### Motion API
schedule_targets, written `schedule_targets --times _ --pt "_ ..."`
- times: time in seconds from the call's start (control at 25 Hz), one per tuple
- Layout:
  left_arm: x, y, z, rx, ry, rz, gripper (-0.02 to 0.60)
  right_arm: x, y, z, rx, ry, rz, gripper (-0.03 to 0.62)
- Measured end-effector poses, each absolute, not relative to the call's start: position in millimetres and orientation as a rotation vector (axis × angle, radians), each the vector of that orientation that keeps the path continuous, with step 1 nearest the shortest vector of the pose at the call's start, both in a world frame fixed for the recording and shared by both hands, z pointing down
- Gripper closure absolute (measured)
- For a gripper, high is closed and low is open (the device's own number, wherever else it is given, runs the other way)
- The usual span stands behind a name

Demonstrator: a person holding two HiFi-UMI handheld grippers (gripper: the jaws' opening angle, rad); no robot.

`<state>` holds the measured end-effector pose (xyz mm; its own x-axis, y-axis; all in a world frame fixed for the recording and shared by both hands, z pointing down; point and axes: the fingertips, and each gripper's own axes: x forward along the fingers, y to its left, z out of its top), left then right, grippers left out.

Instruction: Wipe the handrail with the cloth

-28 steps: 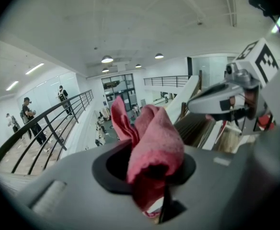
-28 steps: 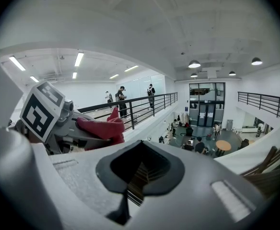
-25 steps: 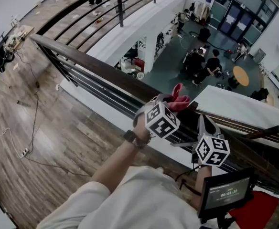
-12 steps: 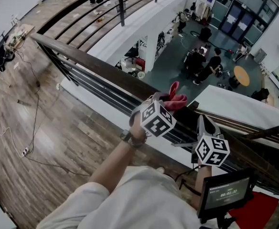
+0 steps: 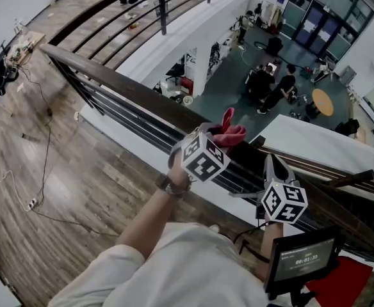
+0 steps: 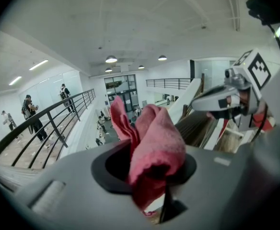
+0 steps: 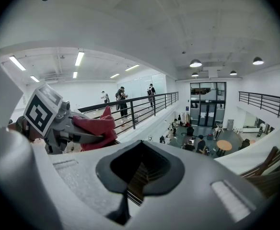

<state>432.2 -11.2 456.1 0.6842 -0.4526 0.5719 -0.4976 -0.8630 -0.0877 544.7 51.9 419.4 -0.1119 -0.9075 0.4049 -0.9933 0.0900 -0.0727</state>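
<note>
The left gripper [image 5: 214, 135], clamped on the red cloth [image 5: 232, 130], has slid leftward along the handrail [image 5: 120, 87], advancing the wipe; the right gripper [image 5: 271, 164] sits closed and empty.

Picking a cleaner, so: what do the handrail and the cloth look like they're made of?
Handrail: probably varnished wood, dark brown with a faint sheen. Cloth: soft pink-red fabric, perhaps microfibre, given its fuzzy nap and limp folds.
</note>
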Motion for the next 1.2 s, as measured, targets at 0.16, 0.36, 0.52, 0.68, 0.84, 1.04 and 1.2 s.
schedule_targets --times 0.16,0.36,0.52,0.68,0.84,1.04,1.2 --pt "425 -13 457 2.817 -0.795 0.886 0.436 541 50 421 1.9 -2.109 0.479 0.591" --pt "419 -15 457 2.798 -0.784 0.853 0.436 539 50 422 1.908 -2.098 0.482 0.591" --pt "420 -15 457 2.799 -0.782 0.838 0.436 539 49 424 1.91 -2.099 0.482 0.591" --pt "413 -19 455 2.802 -0.765 0.842 0.436 535 45 420 1.917 -2.096 0.48 0.591" --pt "404 -24 453 2.804 -0.775 0.833 0.436 531 41 418 1.926 -2.091 0.478 0.591" --pt "392 -30 453 2.803 -0.781 0.841 0.435 524 36 418 1.937 -2.086 0.478 0.591" --pt "384 -33 456 2.809 -0.781 0.825 0.433 516 31 419 1.944 -2.086 0.475 0.591"
